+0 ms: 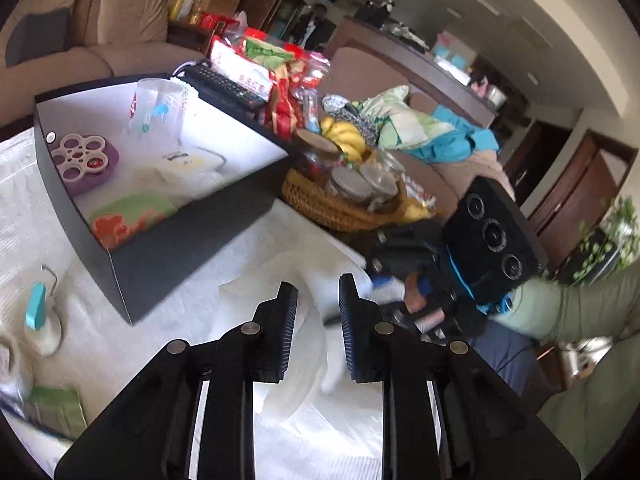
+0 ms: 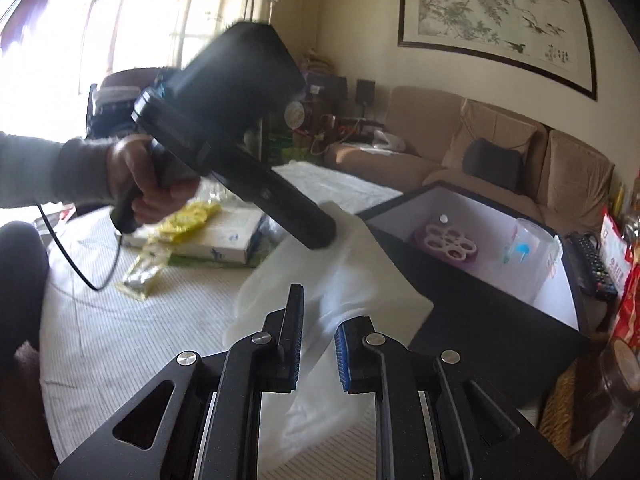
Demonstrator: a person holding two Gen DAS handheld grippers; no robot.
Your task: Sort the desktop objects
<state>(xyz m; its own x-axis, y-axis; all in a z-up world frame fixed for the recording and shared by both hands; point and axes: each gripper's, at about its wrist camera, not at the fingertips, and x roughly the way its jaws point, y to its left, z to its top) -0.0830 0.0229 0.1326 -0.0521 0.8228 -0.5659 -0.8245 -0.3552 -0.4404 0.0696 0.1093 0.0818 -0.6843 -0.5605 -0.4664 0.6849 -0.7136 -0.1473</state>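
Both claws pinch the same white plastic bag over the cloth-covered table. The left claw stands narrow, with a fold of the bag running up between its pads; the bag spreads ahead of and below its tips. The right claw is likewise narrow and grips the bag's near edge, the film billowing ahead of it toward the left claw's tip, which presses into the far side of the bag.

From the left claw, the black box sits ahead and to the left, tilted in view, its white inside holding a purple holder, a clear cup, a white pad and a green plate. Further left of the claw lie a white bottle with a teal cap and a green packet. Ahead and right of it is a wicker basket with jars and bananas; the person's right hand shows just right of the tips.

From the right claw, the box is ahead to the right, a remote past it. To the left, the person's left hand grips its handle, with a tissue box and yellow packets beyond on the table.
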